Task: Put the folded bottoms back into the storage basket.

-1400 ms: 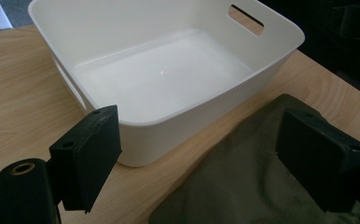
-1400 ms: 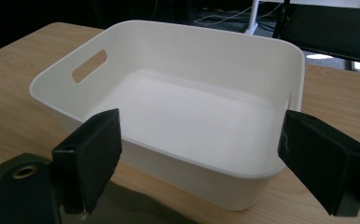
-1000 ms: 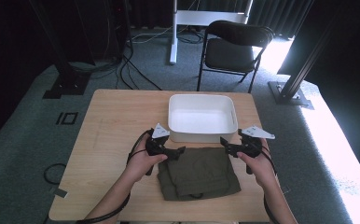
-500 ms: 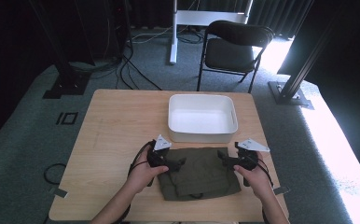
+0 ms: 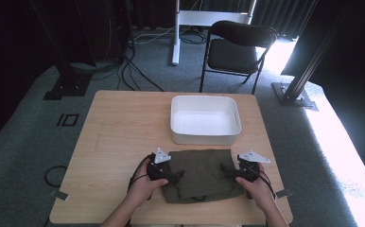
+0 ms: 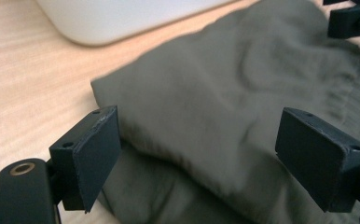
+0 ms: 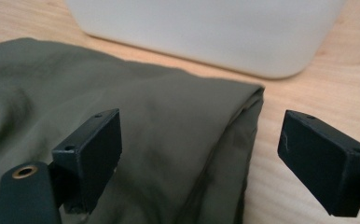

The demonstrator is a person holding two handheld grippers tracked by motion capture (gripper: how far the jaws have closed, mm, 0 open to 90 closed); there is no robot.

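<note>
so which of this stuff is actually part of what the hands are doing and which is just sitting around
In the job, as far as I can judge:
- folded olive-green cloth
- left gripper, open at the cloth's left edge
- right gripper, open at its right edge
- white rectangular plastic tub, empty, just behind the cloth; likely involved

Lying about:
- black folding chair
- black floor cables

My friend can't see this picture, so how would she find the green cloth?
Find the wooden table, then the white tub on it. Just in front of the tub, nearer the person, lies the folded cloth. It's dark olive, soft and wrinkled; the tub is hard and white.
</note>
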